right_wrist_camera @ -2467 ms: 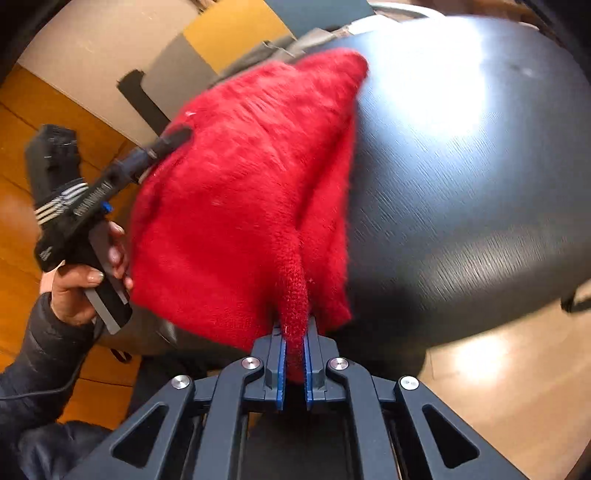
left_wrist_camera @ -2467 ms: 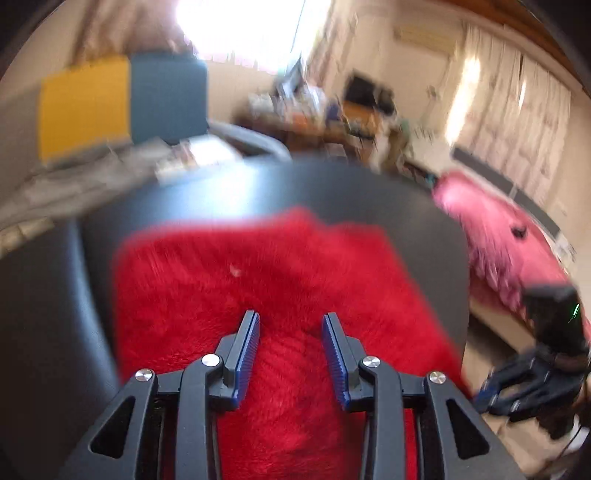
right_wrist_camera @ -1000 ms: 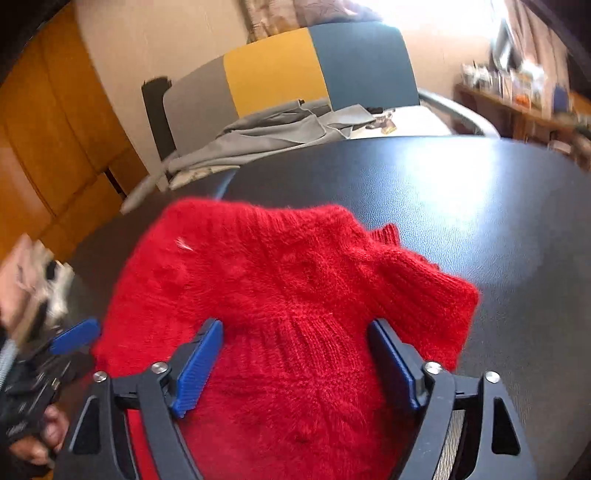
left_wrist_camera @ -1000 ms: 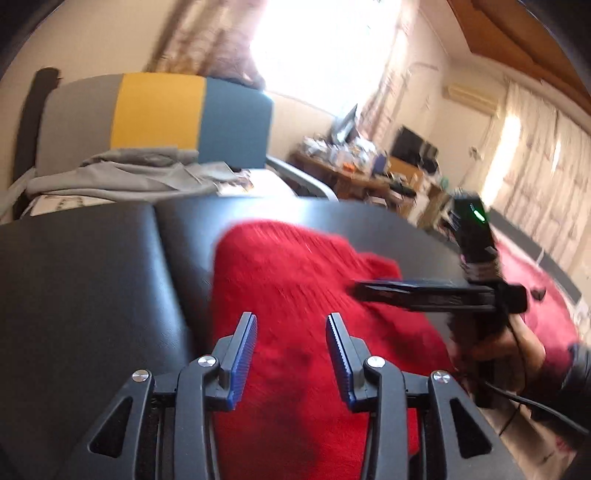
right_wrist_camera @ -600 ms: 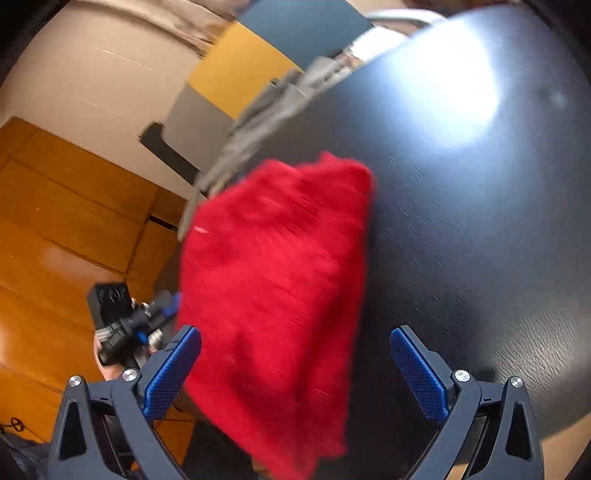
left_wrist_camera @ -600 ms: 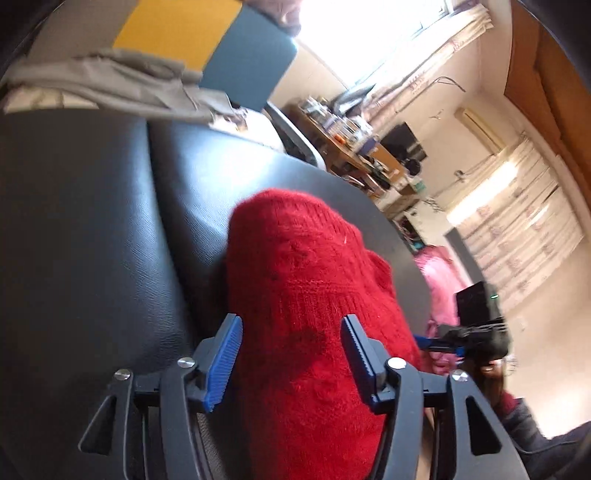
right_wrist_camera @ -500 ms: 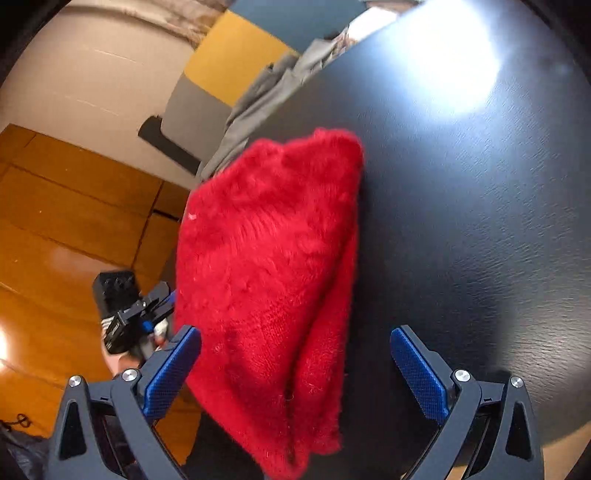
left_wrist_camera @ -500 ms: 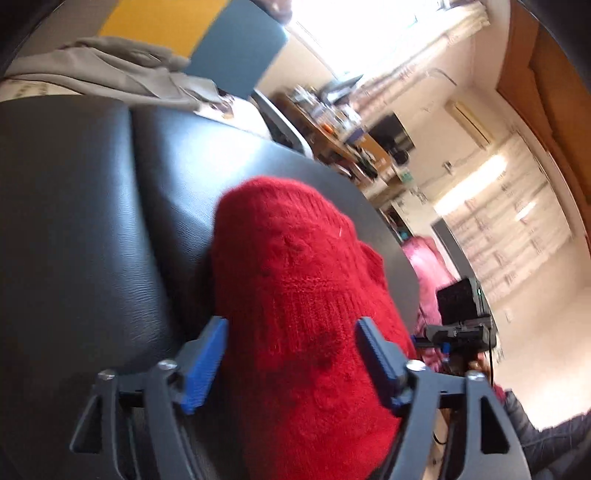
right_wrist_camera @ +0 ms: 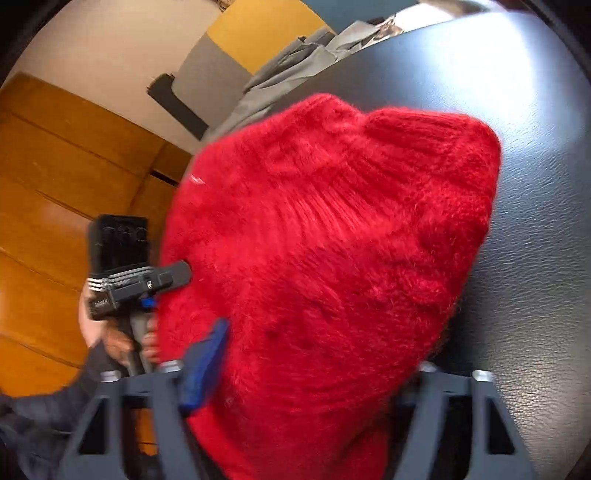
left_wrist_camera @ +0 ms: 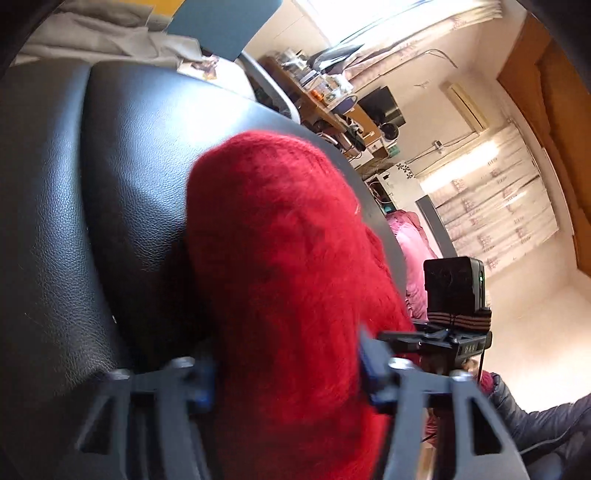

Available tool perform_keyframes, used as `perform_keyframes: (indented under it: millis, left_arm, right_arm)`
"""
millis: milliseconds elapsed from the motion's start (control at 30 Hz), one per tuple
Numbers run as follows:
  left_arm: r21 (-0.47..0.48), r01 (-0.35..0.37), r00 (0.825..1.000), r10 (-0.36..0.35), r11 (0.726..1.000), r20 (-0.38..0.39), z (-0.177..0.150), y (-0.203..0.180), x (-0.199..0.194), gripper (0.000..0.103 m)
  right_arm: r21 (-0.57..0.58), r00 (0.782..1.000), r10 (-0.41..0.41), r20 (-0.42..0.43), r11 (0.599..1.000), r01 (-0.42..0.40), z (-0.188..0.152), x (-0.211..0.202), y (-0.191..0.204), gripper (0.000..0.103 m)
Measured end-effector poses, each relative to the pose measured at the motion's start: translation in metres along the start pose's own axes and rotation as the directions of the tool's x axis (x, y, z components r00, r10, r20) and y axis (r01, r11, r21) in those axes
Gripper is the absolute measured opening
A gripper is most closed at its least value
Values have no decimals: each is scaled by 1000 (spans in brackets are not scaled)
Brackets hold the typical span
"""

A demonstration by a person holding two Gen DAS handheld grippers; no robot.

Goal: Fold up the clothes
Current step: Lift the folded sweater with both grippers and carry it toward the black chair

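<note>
A folded red knit sweater (left_wrist_camera: 288, 266) lies on a black leather surface (left_wrist_camera: 74, 221) and reaches over its near edge. My left gripper (left_wrist_camera: 288, 373) is open wide, and the sweater's near bulk sits between its blue-padded fingers (left_wrist_camera: 369, 365). In the right wrist view the sweater (right_wrist_camera: 332, 258) fills the middle, ribbed edge at the top right. My right gripper (right_wrist_camera: 314, 369) is also open wide around the cloth; one blue pad (right_wrist_camera: 205, 369) shows and the other is hidden behind the knit. Each view shows the other gripper beside the sweater: the right one (left_wrist_camera: 454, 314), the left one (right_wrist_camera: 125, 273).
A grey garment (right_wrist_camera: 295, 62) is draped over a chair with a grey, yellow and blue back (right_wrist_camera: 258, 26) behind the leather surface (right_wrist_camera: 535, 184). A cluttered desk (left_wrist_camera: 325, 96) and pink fabric (left_wrist_camera: 413, 251) stand further off. Wooden panels (right_wrist_camera: 55, 184) are at the left.
The right gripper, shut on the sweater's edge 2.5 s ago, has opened wide. Both grippers have since pushed in close, so the sweater now lies between each pair of fingers.
</note>
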State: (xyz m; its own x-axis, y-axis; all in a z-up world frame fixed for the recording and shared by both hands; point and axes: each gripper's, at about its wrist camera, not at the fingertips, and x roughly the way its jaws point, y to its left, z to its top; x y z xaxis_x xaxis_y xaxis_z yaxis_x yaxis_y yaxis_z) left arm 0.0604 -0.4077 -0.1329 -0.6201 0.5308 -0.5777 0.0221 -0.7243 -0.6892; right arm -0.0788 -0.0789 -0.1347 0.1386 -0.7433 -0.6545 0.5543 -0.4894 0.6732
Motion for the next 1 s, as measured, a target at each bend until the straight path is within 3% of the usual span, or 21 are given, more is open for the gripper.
perform_keyframes:
  millis: [167, 333, 467, 567, 600, 633, 700, 767, 867, 967, 1000]
  left_arm:
    - [15, -57, 995, 55, 998, 81, -22, -22, -20, 43]
    - [-44, -68, 978, 75, 997, 194, -69, -27, -70, 43]
    - [-68, -93, 950, 109, 993, 293, -106, -30, -128, 43]
    - [-85, -128, 898, 152, 988, 412, -129, -35, -183, 43]
    - [-93, -140, 873, 167, 986, 457, -136, -36, -204, 43]
    - [-106, -160, 835, 191, 981, 516, -145, -36, -234, 43]
    - [-120, -197, 774, 230, 973, 590, -156, -39, -277, 43]
    - [-139, -247, 692, 275, 959, 667, -166, -41, -328, 43]
    - [-186, -327, 547, 346, 927, 762, -180, -46, -408, 44]
    - [-264, -385, 384, 414, 884, 826, -191, -49, -488, 44]
    - [-295, -382, 341, 431, 876, 836, -195, -47, -511, 45]
  right_arm:
    - [2, 999, 36, 25, 999, -36, -14, 2, 10, 55]
    - [-15, 987, 160, -22, 987, -161, -36, 23, 36, 53]
    - [-49, 948, 304, -92, 950, -309, -48, 56, 83, 51]
    - [-87, 901, 400, -165, 904, -418, -47, 91, 139, 51]
    - [-106, 883, 430, -188, 885, -454, -45, 101, 161, 51]
    - [-124, 865, 456, -210, 865, -487, -41, 110, 183, 51]
    - [-191, 826, 497, -266, 813, -550, -31, 129, 242, 51]
    - [-260, 792, 520, -320, 756, -601, -20, 146, 303, 51]
    - [-368, 745, 532, -403, 651, -664, -6, 172, 408, 51]
    - [-457, 703, 534, -470, 534, -711, 3, 198, 518, 51]
    - [-474, 688, 534, -492, 498, -726, 5, 207, 555, 51]
